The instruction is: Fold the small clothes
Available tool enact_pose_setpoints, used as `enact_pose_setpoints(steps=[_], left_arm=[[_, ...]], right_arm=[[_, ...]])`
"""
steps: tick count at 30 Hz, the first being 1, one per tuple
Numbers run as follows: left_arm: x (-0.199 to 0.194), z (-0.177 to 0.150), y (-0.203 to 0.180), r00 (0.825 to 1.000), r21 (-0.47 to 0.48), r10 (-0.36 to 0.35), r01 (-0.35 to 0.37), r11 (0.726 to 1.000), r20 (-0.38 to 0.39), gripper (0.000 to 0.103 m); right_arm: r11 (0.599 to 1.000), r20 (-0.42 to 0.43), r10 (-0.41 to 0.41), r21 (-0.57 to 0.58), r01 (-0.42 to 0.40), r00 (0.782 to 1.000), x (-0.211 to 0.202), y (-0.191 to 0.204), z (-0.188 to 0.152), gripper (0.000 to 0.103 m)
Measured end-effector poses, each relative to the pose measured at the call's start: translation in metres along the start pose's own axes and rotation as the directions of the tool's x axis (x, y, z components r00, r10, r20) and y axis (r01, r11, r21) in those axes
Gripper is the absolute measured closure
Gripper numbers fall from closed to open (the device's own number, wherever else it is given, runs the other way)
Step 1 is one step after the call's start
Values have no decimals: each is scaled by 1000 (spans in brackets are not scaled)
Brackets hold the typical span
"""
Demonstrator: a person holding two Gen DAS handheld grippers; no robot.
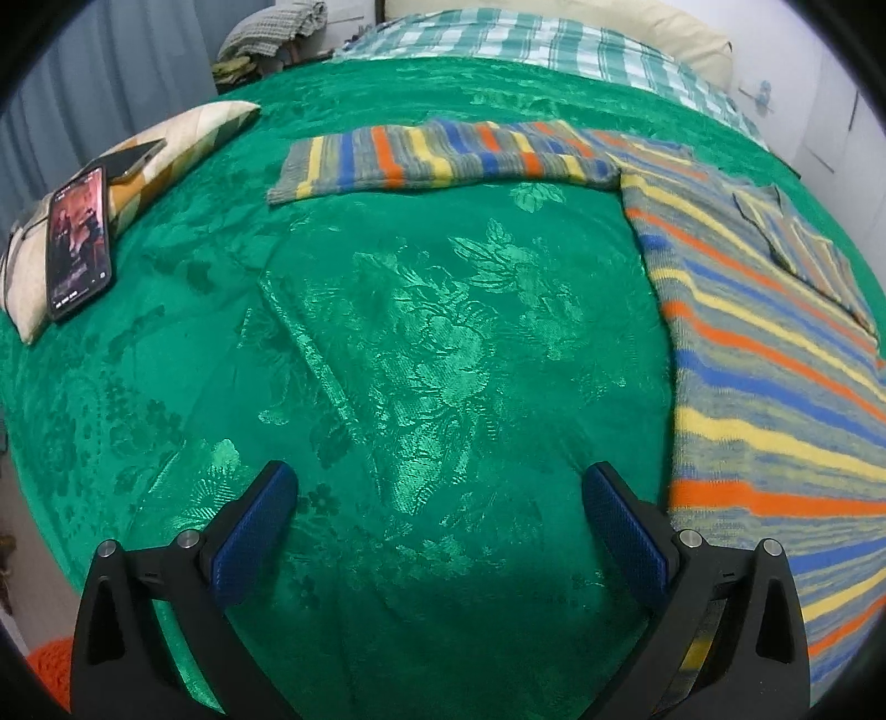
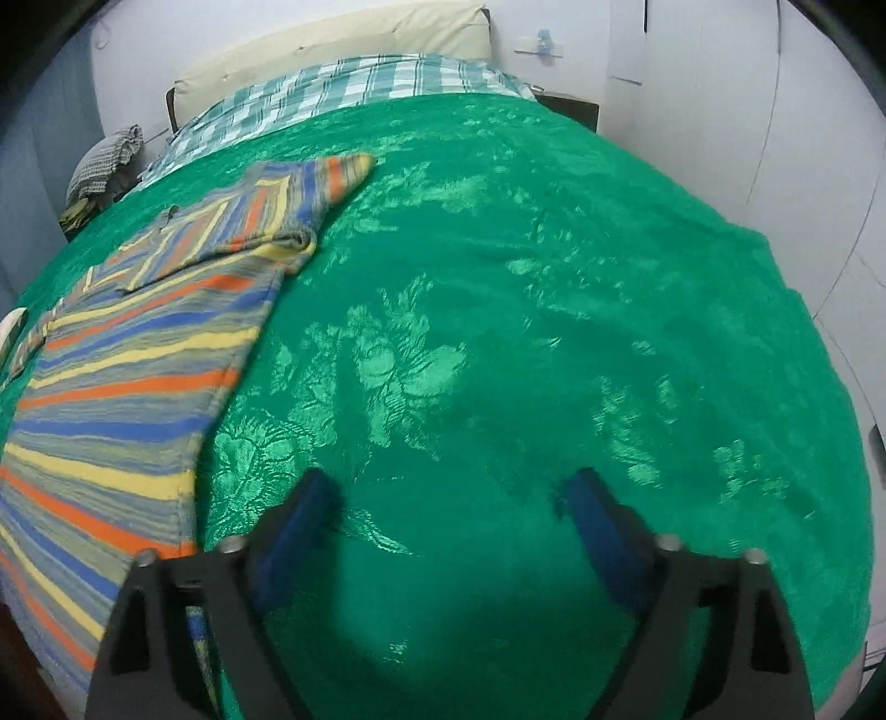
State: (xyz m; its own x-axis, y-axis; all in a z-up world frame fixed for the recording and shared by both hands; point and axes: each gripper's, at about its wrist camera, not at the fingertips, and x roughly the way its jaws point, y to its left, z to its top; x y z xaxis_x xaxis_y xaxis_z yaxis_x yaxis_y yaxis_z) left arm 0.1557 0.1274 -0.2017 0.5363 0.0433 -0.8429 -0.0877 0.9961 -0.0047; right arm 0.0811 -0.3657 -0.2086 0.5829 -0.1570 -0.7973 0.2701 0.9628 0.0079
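A striped knit sweater [image 1: 775,387] in orange, yellow, blue and grey lies flat on the green bedspread [image 1: 415,332]. Its left sleeve [image 1: 443,158] stretches out flat to the left in the left wrist view. In the right wrist view the sweater [image 2: 127,387] lies at the left, with its right sleeve [image 2: 266,221] folded in over the chest. My left gripper [image 1: 440,493] is open and empty over bare bedspread, left of the sweater's hem. My right gripper [image 2: 448,498] is open and empty over the bedspread [image 2: 554,332], right of the sweater.
A phone [image 1: 77,243] leans on a patterned pillow [image 1: 166,149] at the bed's left edge. A checked sheet [image 1: 526,44] and cream headboard cushion [image 2: 343,44] lie at the far end. A pile of cloth [image 1: 271,27] sits beyond the bed. White walls [image 2: 747,138] stand at the right.
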Motion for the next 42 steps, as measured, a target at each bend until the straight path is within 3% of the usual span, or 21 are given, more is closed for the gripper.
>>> enact_pose_setpoints(steps=[7, 42], left_arm=[[3, 2, 1, 1000, 6, 0, 0, 1000, -8, 0], [6, 3, 0, 1000, 31, 8, -7, 1000, -26, 0]], right_arm=[[1000, 36, -5, -8, 5, 999, 6, 2, -7, 0], [1000, 45, -6, -10, 7, 999, 8, 2, -10, 0]])
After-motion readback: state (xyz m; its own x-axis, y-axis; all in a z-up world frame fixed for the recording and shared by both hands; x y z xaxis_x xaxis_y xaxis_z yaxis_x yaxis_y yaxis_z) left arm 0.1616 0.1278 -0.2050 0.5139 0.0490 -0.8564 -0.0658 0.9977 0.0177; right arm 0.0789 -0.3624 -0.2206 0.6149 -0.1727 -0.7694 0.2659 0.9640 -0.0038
